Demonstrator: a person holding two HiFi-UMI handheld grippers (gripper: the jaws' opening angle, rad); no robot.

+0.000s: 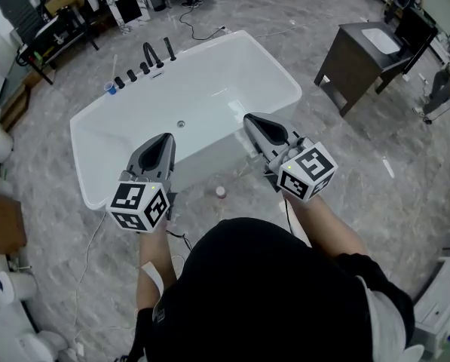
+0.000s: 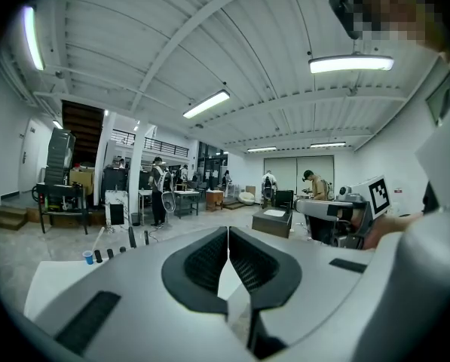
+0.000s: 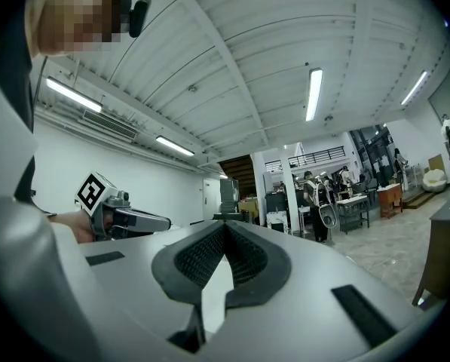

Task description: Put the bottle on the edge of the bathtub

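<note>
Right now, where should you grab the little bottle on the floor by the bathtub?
Around its sides just under the top, coming down from above. The bottle looks small and upright, close to the bathtub wall, so a sideways reach seems cramped. The left tool and right tool are shut; open one first.

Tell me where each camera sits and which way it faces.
Head view: on the person's head, steeply down at the bathtub; forearms, left hand-held gripper and right hand-held gripper show.
Left gripper view: rides the left one, along its shut jaws across the bathtub; the right one shows.
Right gripper view: rides the right one, along its shut jaws up toward the ceiling; the left one shows.
Shared: the blue cup, in head and left gripper views.
</note>
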